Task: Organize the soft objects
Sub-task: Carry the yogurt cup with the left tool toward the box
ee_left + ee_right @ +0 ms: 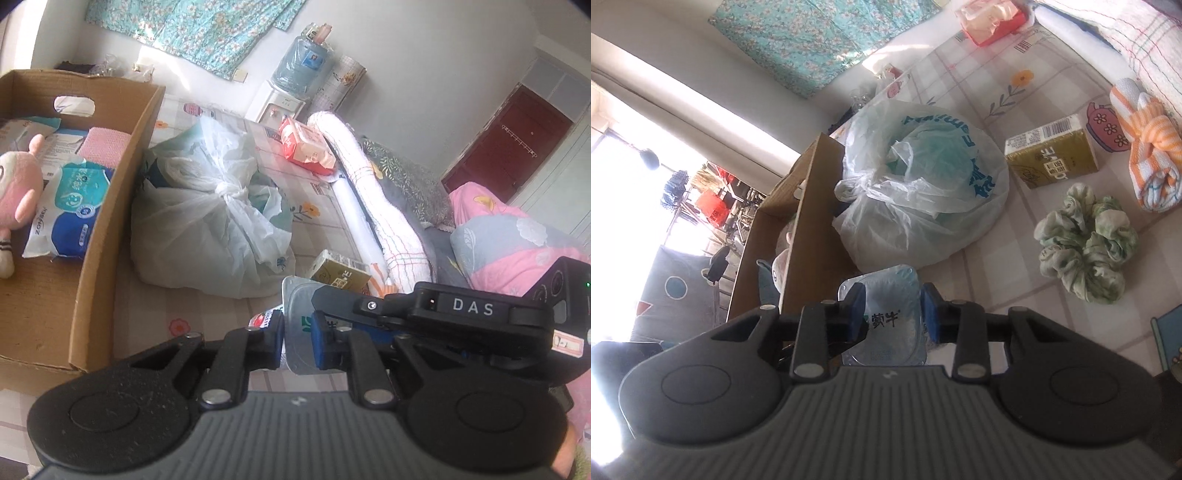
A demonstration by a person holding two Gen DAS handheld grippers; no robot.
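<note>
Left wrist view: the left hand-held gripper (297, 338) pinches one edge of a soft milk pouch (300, 314), near the cardboard box (107, 229) on its left. Right wrist view: the right hand-held gripper (894, 314), jaws narrowed, clamps the pouch's other end. Best carried level by both grips, over the box wall, before release.

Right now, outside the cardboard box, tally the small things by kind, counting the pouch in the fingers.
Cloth items: 2 (scrunchie, rolled towel)
Packets: 2 (red packet, gold packet)
Plastic bag: 1
Milk pouch: 1
Total: 6
</note>
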